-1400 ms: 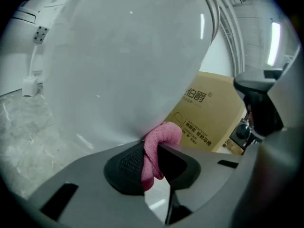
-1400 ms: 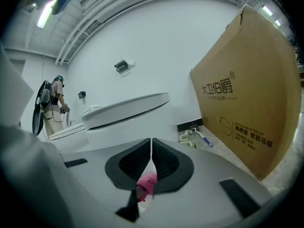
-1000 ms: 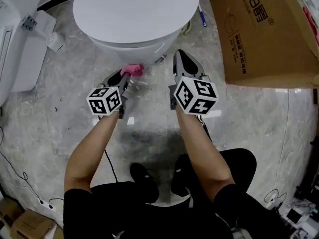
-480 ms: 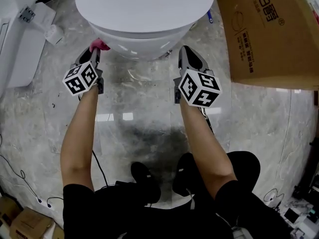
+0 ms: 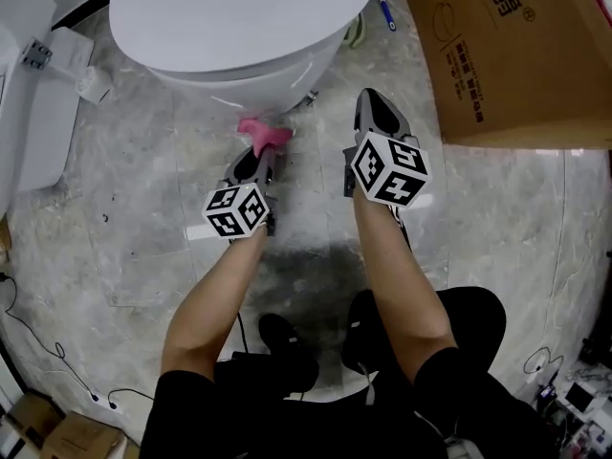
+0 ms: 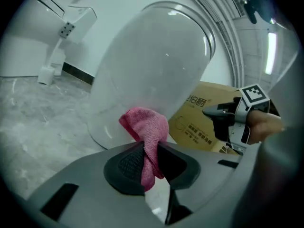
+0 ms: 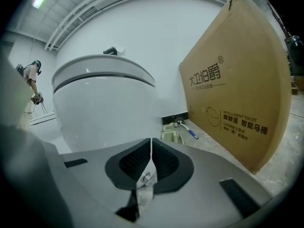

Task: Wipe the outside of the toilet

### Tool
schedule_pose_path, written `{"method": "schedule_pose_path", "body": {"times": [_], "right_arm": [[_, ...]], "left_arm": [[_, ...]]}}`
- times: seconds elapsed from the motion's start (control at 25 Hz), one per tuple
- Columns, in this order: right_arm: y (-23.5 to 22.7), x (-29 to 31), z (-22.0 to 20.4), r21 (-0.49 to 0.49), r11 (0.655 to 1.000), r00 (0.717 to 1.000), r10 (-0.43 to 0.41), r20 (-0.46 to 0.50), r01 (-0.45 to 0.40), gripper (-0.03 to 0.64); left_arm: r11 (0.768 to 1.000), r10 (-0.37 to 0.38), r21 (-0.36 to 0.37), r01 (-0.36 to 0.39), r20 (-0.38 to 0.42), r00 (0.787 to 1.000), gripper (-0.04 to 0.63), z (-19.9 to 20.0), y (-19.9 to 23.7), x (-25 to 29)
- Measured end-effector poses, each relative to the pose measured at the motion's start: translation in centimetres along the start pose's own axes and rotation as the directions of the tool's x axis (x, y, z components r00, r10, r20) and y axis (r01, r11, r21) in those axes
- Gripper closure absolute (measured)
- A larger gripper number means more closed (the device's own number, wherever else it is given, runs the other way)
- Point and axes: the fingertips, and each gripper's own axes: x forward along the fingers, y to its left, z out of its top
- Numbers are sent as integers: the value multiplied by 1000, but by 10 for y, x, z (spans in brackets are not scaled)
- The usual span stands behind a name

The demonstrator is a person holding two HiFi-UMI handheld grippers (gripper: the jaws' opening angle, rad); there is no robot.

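Here, left tongs (image 6: 151, 150) clamped on pink cloth (image 6: 148, 126), right tongs (image 7: 151, 146) closed, empty.

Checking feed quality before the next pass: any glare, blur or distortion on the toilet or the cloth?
Head view: sharp, even light, soft sheen on the toilet, floor bowed at the edges. Left gripper view: pink cloth crisp in the left gripper, heavy fisheye, a bright strip light flares top right. Right gripper view: cardboard box print legible, dark corners.
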Motion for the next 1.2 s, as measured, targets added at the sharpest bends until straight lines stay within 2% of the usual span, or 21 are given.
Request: {"method": "schedule_pose_path", "body": {"times": [0.16,0.4,0.56,0.72,0.88,1.04,1.2], "right_arm": [[-18,-3,-8,7,999,999,-31,-4,31,581],[-31,-8,-21,4,999,999,-41,-15,41,581],[-31,-9,-31,-26,999,999,-34,-34,33,581],[-28,-7,-33,-48,999,999,-23,-41,21,581],[-18,-3,-39,-70,998,999,0,-52,-3,581],[-8,0,-44,-84,996,998,19,-54,-24,581],[5,3,-49,-95,994,997,42,-57,-48,581]], "left_arm": [[998,-55,-6,55,-26,998,517,-18,-53,58],[998,-64,17,65,-56,996,517,-16,-76,129],[992,-33,-125,29,-35,999,517,-6,-57,143],[979,-58,-195,59,8,998,517,-3,-53,128],[988,-74,-134,72,-6,997,517,-7,-34,102],[998,-70,-13,69,-42,997,517,-8,-6,78],[1000,-23,9,23,-46,999,517,-3,34,46]]}}
